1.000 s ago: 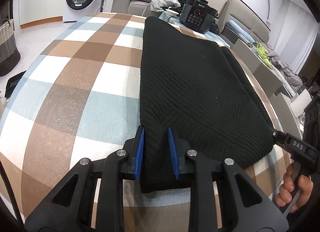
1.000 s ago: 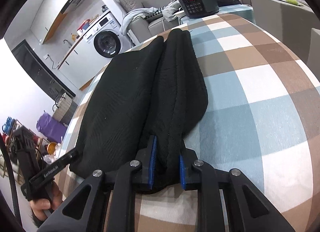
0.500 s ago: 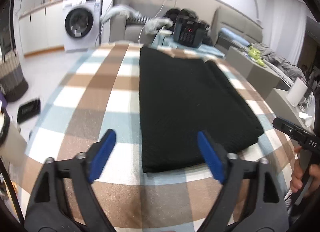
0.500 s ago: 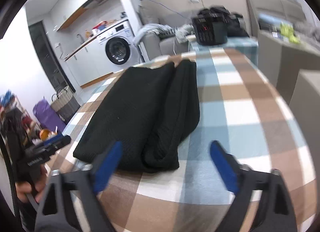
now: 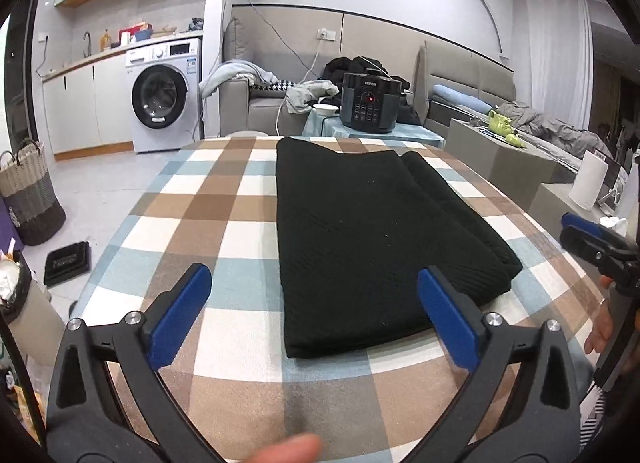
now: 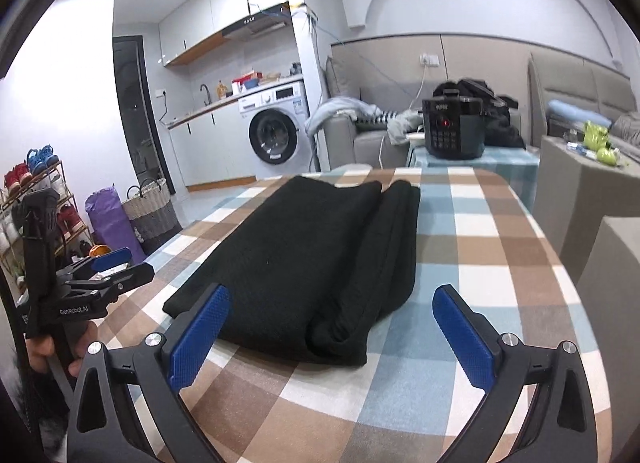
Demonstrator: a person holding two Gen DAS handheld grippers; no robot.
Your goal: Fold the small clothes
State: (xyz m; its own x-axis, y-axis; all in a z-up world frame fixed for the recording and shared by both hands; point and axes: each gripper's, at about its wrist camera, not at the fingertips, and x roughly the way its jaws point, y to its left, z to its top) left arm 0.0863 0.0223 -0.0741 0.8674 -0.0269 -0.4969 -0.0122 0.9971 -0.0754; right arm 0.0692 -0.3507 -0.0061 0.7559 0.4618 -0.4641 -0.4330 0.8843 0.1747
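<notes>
Black knit fabric, the folded garment [image 5: 372, 239], lies lengthwise on the checked tabletop [image 5: 224, 223] in brown, white and pale blue, and nothing of mine touches it. Far to the left in my left wrist view, a woven basket [image 5: 28, 195] stands on the floor, with a washing machine [image 5: 164, 99] set against the wall behind it. My left claw [image 5: 312, 315] hangs above the near end of the tabletop, released, its blue pads [image 5: 180, 315] spread wide on either side of the garment's near edge and holding nothing. The garment's left side runs straight and flat; along its right side a second thickness bunches into a long rolled ridge. Beyond its far end, a dark pressure cooker [image 5: 370, 107] sits on a separate small table. To the right, my right claw [image 6: 332, 331] is likewise released and empty, poised above the near corner where the ridge ends, pads [image 6: 464, 339] well apart. Its dark frame shows at the right border of the left view.
</notes>
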